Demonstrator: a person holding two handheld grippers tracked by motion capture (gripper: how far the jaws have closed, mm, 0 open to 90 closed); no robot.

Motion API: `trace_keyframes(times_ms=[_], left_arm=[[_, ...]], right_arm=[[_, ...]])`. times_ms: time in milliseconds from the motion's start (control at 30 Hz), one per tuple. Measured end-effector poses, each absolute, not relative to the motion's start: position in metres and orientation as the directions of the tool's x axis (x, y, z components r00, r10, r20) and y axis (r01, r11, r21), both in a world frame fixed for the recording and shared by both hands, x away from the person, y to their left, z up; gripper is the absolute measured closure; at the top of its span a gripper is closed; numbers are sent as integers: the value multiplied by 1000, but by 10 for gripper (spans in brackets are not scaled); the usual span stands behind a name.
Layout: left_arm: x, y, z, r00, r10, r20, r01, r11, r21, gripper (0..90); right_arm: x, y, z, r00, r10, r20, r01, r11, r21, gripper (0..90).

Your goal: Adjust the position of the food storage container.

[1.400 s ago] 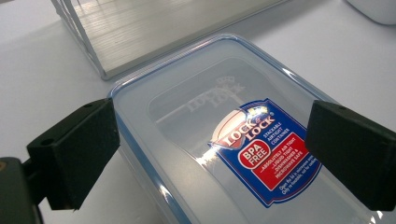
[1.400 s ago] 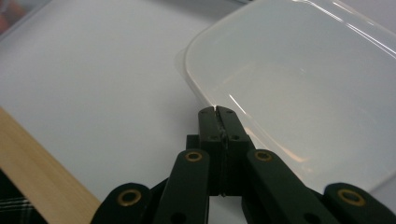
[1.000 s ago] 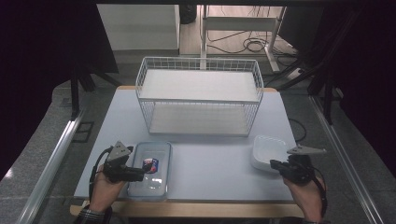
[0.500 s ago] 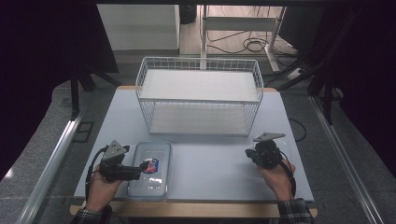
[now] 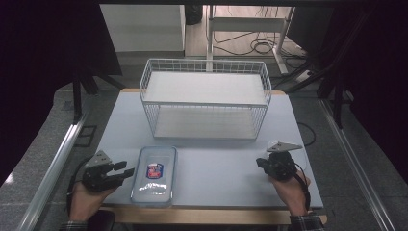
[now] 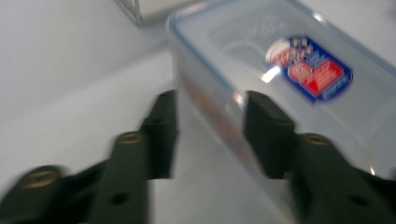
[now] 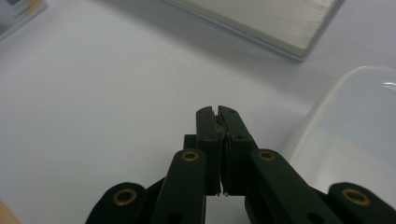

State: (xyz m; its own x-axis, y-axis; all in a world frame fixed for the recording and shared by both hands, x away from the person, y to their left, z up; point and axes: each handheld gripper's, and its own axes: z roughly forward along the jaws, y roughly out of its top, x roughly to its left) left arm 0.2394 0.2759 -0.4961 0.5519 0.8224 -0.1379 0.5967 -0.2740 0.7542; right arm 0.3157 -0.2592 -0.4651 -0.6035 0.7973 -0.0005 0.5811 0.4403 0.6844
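Left gripper (image 5: 126, 171) has slid off the lidded plastic container (image 5: 154, 175) at lower left and half-closed its jaws on nothing, so it's released; right gripper (image 5: 260, 163), clenched empty, moved left from the white lid (image 7: 355, 135)

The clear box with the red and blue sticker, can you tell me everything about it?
The box is clear plastic, long with rounded corners, and has a blue-edged lid shut on top. It lies flat near the table's front edge. The left gripper has just been closing, one black jaw on each side of the box's corner; whether they touch it is unclear.
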Motion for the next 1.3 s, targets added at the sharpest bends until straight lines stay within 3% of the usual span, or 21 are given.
trace_keyframes(times_ms=[100, 133, 300, 567, 1067, 1300], left_arm=[[235, 280, -501, 553, 823, -131, 619, -300, 726, 744], [234, 282, -509, 586, 790, -178, 629, -306, 715, 797], [232, 267, -514, 645, 743, -179, 631, -385, 674, 900], [236, 250, -516, 675, 711, -195, 626, -412, 663, 900], [248, 186, -514, 764, 595, -250, 575, -452, 682, 900], [262, 171, -513, 784, 579, -224, 549, -478, 685, 900]], right_arm=[[311, -257, -467, -616, 788, 3, 577, 448, 683, 863], [307, -255, -468, -620, 784, 10, 577, 448, 683, 861], [301, -254, -470, -630, 776, 30, 581, 445, 682, 860], [293, -248, -471, -653, 755, 55, 575, 447, 686, 866], [272, -235, -474, -701, 706, 99, 563, 463, 685, 868], [268, -228, -477, -719, 687, 109, 561, 480, 674, 882]])
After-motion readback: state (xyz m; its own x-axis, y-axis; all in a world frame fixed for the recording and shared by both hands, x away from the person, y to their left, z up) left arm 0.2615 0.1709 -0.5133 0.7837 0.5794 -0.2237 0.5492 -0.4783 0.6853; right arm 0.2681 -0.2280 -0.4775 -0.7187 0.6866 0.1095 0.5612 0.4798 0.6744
